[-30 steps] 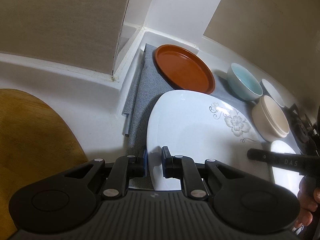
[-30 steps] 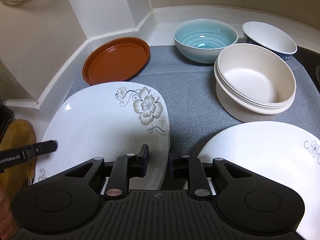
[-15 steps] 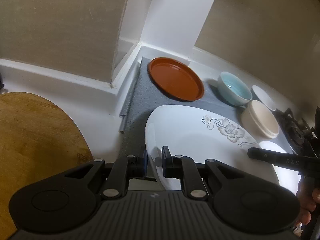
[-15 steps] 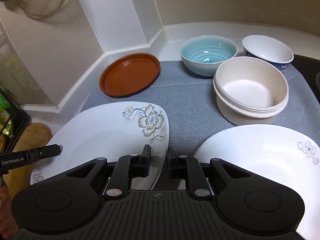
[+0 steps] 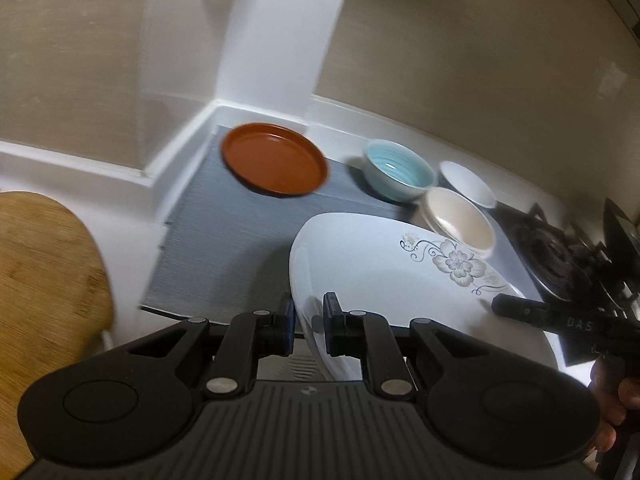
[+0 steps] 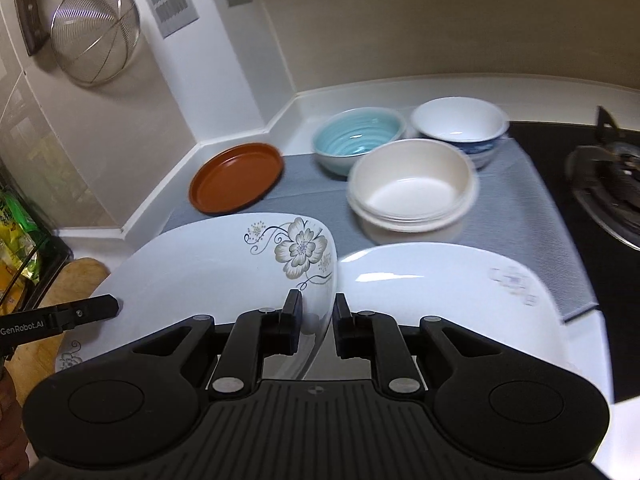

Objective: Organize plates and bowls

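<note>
While both claws pinch floral plate (image 6: 224, 264) rim, left claw (image 5: 308, 322) arm reads "GenRobot.AI", right claw (image 6: 318, 322) "DAS".

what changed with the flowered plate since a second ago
Both grippers, left and right, stay clamped on opposite edges of the flowered plate and have lifted it off the grey mat, drawing it back from the wall. The brown plate, the three bowls and the second white plate stayed where they were.
</note>
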`<state>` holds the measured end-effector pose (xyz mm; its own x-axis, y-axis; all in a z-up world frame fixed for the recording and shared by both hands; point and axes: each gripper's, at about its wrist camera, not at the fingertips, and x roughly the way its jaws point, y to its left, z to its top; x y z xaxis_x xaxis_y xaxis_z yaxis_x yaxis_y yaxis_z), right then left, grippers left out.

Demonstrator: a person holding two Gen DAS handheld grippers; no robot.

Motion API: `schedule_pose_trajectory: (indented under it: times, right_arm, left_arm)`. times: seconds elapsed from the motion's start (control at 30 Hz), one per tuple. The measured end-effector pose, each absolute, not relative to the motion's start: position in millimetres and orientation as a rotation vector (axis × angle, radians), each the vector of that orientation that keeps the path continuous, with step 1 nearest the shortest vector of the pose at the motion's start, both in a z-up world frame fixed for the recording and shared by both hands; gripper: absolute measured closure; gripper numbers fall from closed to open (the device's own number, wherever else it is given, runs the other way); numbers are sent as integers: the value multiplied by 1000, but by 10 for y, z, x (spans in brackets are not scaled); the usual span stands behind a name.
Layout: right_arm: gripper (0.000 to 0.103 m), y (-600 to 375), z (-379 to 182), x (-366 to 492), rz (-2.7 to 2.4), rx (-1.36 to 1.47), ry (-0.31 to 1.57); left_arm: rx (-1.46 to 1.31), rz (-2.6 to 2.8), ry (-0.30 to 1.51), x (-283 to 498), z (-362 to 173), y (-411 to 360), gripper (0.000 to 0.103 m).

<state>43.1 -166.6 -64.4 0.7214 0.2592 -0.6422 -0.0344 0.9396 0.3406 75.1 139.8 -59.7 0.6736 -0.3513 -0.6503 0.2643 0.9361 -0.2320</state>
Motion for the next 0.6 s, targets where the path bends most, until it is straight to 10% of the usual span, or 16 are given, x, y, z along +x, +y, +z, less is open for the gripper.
schedule_pose_trajectory:
  times: [0.6]
  right_arm:
    - [86,-2526,-954,49,38,387,764]
  left_arm:
    - [-21,-440,831,682,-822,533,88]
